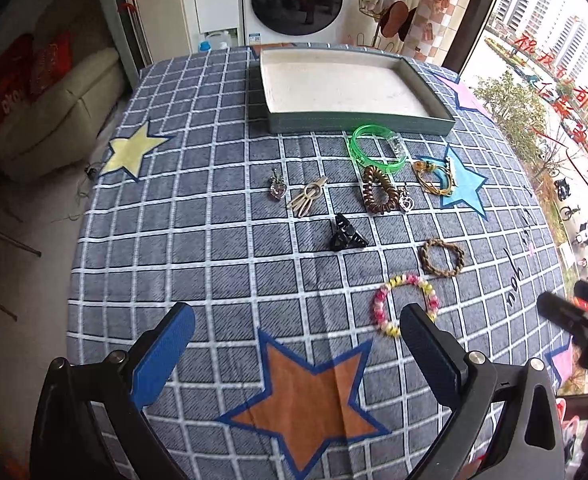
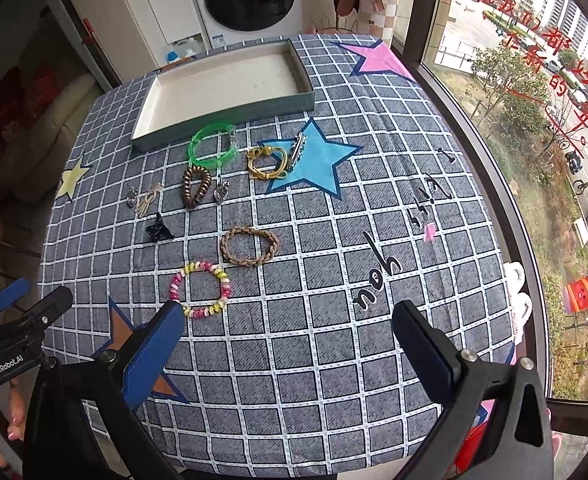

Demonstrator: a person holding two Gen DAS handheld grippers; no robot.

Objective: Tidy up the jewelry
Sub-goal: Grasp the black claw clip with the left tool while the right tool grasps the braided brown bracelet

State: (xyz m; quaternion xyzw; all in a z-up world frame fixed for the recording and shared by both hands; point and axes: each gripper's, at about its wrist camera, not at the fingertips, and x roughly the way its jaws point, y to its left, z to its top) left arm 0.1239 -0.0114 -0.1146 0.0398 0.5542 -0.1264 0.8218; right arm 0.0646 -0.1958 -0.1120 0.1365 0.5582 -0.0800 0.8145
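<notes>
Jewelry lies scattered on a checked tablecloth in front of a shallow grey-green tray (image 1: 357,123) (image 2: 222,114) with nothing in it. A pink-and-yellow bead bracelet (image 1: 385,300) (image 2: 174,284) lies nearest, then a brown braided band (image 1: 441,258) (image 2: 250,245), a black claw clip (image 1: 345,234) (image 2: 158,229), a brown spiral hair tie (image 1: 378,190) (image 2: 196,186), a green bangle (image 1: 375,148) (image 2: 212,144) and a yellow cord bracelet (image 1: 433,174) (image 2: 268,160). My left gripper (image 1: 297,316) hovers open above the table's near edge. My right gripper (image 2: 290,316) is open too, holding nothing.
A beige hair clip (image 1: 307,198) (image 2: 148,199) and two small heart pendants (image 1: 278,190) (image 1: 405,200) lie mid-table. A silver clip (image 2: 297,150) rests on the blue star. A washing machine (image 1: 294,0) stands behind the table, a window on the right, a sofa (image 1: 54,108) on the left.
</notes>
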